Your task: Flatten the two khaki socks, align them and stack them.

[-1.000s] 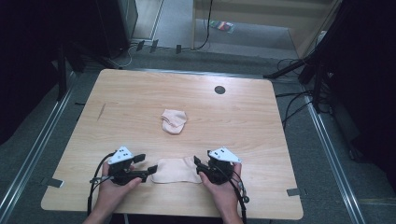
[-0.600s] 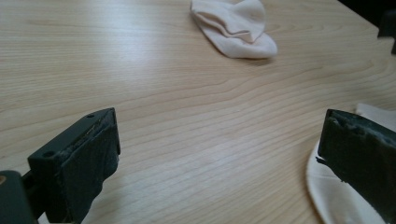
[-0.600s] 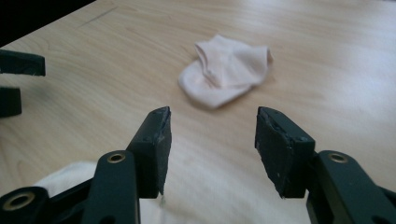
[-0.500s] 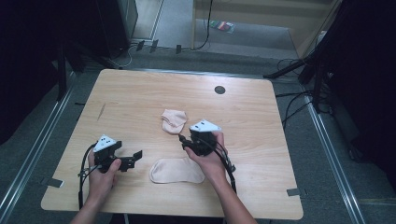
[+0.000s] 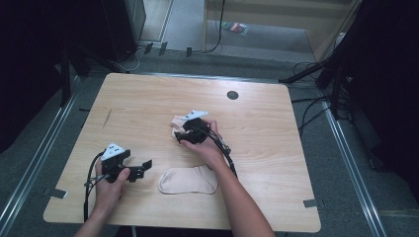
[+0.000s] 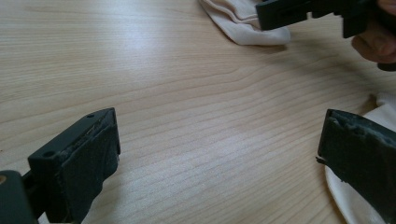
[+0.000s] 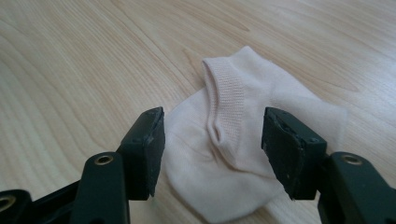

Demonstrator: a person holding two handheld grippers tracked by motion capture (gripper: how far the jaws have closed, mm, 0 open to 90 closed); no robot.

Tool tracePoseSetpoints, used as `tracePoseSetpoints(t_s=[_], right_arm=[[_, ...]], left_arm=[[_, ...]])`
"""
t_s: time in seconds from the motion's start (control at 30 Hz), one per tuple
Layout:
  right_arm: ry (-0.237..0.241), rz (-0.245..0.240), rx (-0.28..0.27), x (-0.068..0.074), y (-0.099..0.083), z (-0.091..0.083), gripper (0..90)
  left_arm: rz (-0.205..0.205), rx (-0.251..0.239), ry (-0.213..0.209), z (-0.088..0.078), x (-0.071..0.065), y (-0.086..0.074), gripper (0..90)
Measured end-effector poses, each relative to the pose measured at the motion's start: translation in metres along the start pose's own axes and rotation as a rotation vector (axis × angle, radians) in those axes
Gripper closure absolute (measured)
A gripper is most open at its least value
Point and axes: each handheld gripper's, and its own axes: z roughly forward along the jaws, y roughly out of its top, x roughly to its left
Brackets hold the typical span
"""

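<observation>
Right now your right tongs (image 5: pixel 181 134) hang over the crumpled sock (image 7: pixel 252 154) near the middle of the bench (image 5: pixel 296 148), jaws parted to either side of it; they have just been opening a little, and the pads press on nothing. From the right gripper view the sock lies bunched on the wood, its ribbed cuff (image 7: pixel 226 100) folded up along the top and pointing away from you. Your left tongs (image 5: pixel 144 167) rest low near the front left corner of the bench, jaws spread wide over bare wood after opening just now, with nothing between them. A second, flattened sock (image 5: pixel 188 180) lies close to the front edge, just beside the left tongs, between your two forearms. In the left gripper view its pale edge shows behind one jaw, apart from the pad.
</observation>
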Motion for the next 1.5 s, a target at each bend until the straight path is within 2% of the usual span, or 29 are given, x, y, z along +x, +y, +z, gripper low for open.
tracePoseSetpoints(t_s=[0.07,0.1,0.13,0.2,0.23,0.27,0.33,0.4,0.47,0.5,0.53,0.57,0.63,0.67,0.7,0.73,0.77,0.8,0.83,0.93,0.97,1.0,1.13,1.23,1.3,1.4,1.43,1.47,1.5], right_arm=[[-0.005,0.0,0.009,0.0,0.0,0.003,43.6],[-0.019,-0.002,0.027,0.0,-0.001,0.008,51.8],[-0.019,-0.002,0.027,0.0,-0.001,0.008,51.8],[-0.06,-0.002,0.054,0.002,-0.002,0.01,76.2],[-0.06,-0.002,0.054,0.002,-0.002,0.01,76.2],[-0.084,0.011,0.068,0.002,0.0,0.004,87.5],[-0.102,0.029,0.066,0.003,0.001,0.0,88.0],[-0.148,0.108,0.045,0.004,0.001,-0.014,88.5],[-0.175,0.155,0.04,0.006,-0.001,-0.027,88.6],[-0.209,0.218,0.037,0.008,-0.006,-0.041,88.7],[-0.209,0.218,0.037,0.008,-0.006,-0.041,88.7],[-0.218,0.263,0.042,0.011,-0.013,-0.052,88.8],[-0.232,0.284,0.042,0.017,-0.021,-0.058,88.5],[-0.232,0.284,0.042,0.017,-0.021,-0.058,88.5],[-0.216,0.301,0.021,0.021,-0.029,-0.059,78.3],[-0.216,0.301,0.021,0.021,-0.029,-0.059,78.3],[-0.128,0.335,0.008,0.017,-0.033,-0.057,54.5],[-0.128,0.335,0.008,0.017,-0.033,-0.057,54.5],[-0.107,0.362,-0.041,0.01,-0.036,-0.063,55.1],[-0.112,0.354,-0.084,0.001,-0.037,-0.074,62.3],[-0.094,0.282,-0.082,0.0,-0.036,-0.077,66.8],[-0.094,0.282,-0.082,0.0,-0.036,-0.077,66.8],[-0.056,0.16,-0.018,0.01,-0.033,-0.064,64.5],[-0.105,0.102,0.074,0.014,-0.034,-0.046,66.2],[-0.126,0.101,0.103,0.013,-0.037,-0.04,82.3],[-0.127,0.119,0.074,0.011,-0.035,-0.046,87.2],[-0.106,0.162,0.037,0.006,-0.032,-0.053,87.7],[-0.106,0.162,0.037,0.006,-0.032,-0.053,87.7],[-0.079,0.22,-0.004,-0.002,-0.028,-0.063,87.7]], left_arm=[[-0.003,0.001,-0.001,0.0,0.0,0.0,0.0],[-0.005,0.003,-0.002,0.0,0.0,0.0,0.0],[-0.005,0.003,-0.002,0.0,0.0,0.0,0.0],[-0.007,0.004,-0.003,0.001,0.001,0.0,0.0],[-0.007,0.004,-0.003,0.001,0.001,0.0,0.0],[-0.013,0.003,-0.003,0.001,0.001,0.0,0.0],[-0.018,0.004,-0.003,0.001,0.001,0.0,0.0],[-0.021,0.004,-0.005,0.001,0.002,0.0,0.0],[-0.02,0.005,-0.003,0.002,0.002,0.0,0.0],[-0.019,0.006,-0.002,0.001,0.002,0.0,0.0],[-0.019,0.007,0.0,0.001,0.001,0.0,0.0],[-0.018,0.008,0.001,0.001,0.001,0.0,0.0],[-0.02,0.007,0.002,0.002,0.001,0.0,0.0],[-0.02,0.007,0.002,0.002,0.001,0.0,0.0],[-0.022,0.006,0.001,0.002,0.001,0.0,0.0],[-0.022,0.006,0.001,0.002,0.001,0.0,0.0],[-0.025,0.005,-0.001,0.002,0.002,0.0,0.0],[-0.025,0.005,-0.001,0.002,0.002,0.0,0.0],[-0.026,0.006,-0.002,0.002,0.002,0.0,0.0],[-0.027,0.005,-0.003,0.002,0.002,0.0,0.0],[-0.026,0.003,-0.005,0.003,0.002,0.001,0.0],[-0.027,0.003,-0.004,0.003,0.002,0.001,0.0],[-0.029,0.005,-0.005,0.003,0.002,0.001,0.0],[-0.031,0.006,-0.007,0.003,0.002,0.001,0.0],[-0.029,0.008,-0.008,0.003,0.003,0.001,0.0],[-0.036,0.003,-0.007,0.003,0.003,0.001,0.0],[-0.034,0.011,-0.009,0.002,0.003,0.003,0.0],[-0.034,0.011,-0.009,0.002,0.003,0.003,0.0],[-0.031,0.009,-0.015,0.001,0.002,0.006,0.0]])
